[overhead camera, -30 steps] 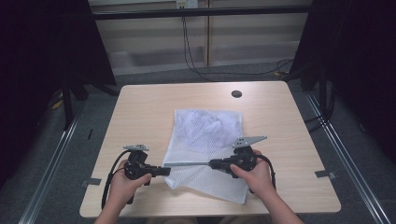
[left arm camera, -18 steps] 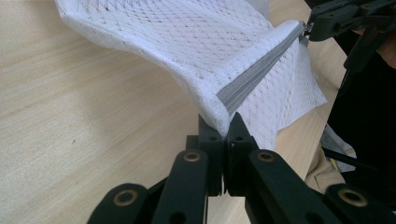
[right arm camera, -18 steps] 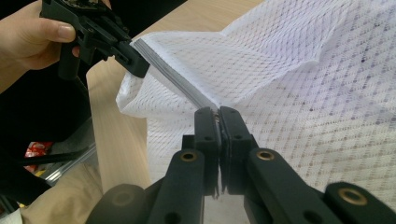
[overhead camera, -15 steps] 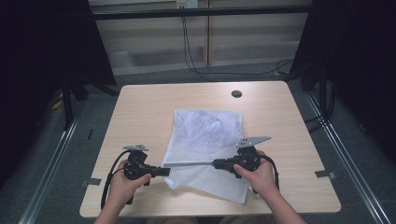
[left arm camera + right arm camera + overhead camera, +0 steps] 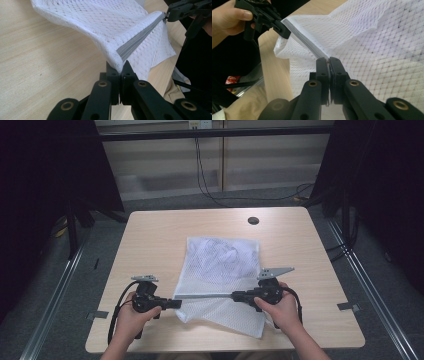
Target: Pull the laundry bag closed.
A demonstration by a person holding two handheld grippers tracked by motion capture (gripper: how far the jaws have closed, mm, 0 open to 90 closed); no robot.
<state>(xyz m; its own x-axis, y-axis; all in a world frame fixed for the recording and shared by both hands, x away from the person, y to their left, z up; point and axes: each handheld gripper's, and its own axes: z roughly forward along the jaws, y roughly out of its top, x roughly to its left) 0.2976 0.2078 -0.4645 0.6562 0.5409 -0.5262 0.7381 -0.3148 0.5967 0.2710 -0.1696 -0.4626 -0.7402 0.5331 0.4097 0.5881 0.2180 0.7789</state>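
Mesh bag (image 5: 222,275) lies on the tabletop (image 5: 155,245) in the high view, its zipper (image 5: 205,296) stretched between left tool (image 5: 176,304) and right tool (image 5: 235,295). Left gripper view: left tool (image 5: 119,68) clamped on the zipper's (image 5: 138,40) end. Right gripper view: right tool (image 5: 329,60) pinches the zipper's (image 5: 304,42) other end.

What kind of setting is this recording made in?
Probably a lab recording station, not a home: a bare wooden table ringed by black curtains, cables on a grey floor, and one mesh laundry bag.
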